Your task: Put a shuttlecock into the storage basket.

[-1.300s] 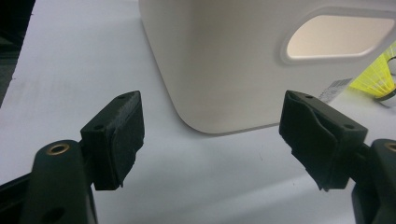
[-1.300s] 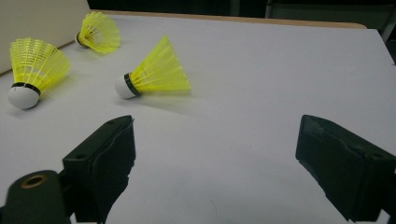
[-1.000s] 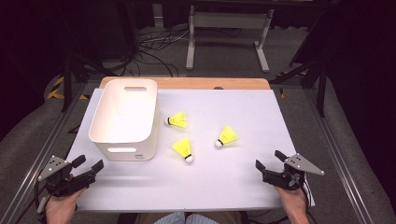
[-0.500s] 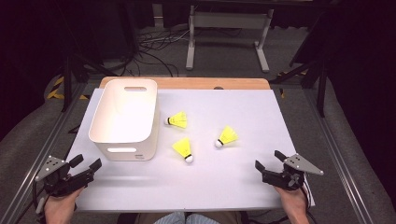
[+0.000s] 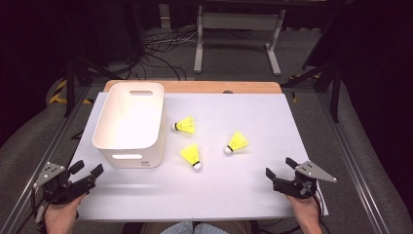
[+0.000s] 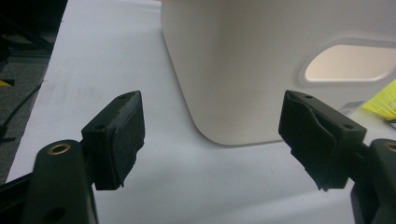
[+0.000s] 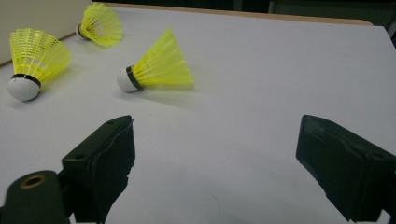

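Observation:
Three yellow shuttlecocks with white corks lie on the white table top: one beside the bin (image 5: 185, 125), one nearer me (image 5: 191, 156), one to the right (image 5: 236, 143). A white plastic bin (image 5: 129, 122) with handle slots stands at the left. My left gripper (image 5: 88, 168) is open at the near left corner and faces the bin's front wall (image 6: 261, 56); a shuttlecock's feathers (image 6: 383, 100) peek past it. My right gripper (image 5: 279, 166) is open at the near right, with nothing between its jaws. Ahead of it lie the right shuttlecock (image 7: 156, 67), the near one (image 7: 35, 60) and the far one (image 7: 100, 24).
The white table top (image 5: 243, 195) has a wooden strip (image 5: 219, 87) along its far edge. Beyond it are a dark floor with cables (image 5: 160, 46) and a metal stand (image 5: 234, 29). Metal rails run along both sides of the table.
My left gripper has shifted slightly at the near left corner. The right gripper, the bin and the shuttlecocks have stayed where they were.

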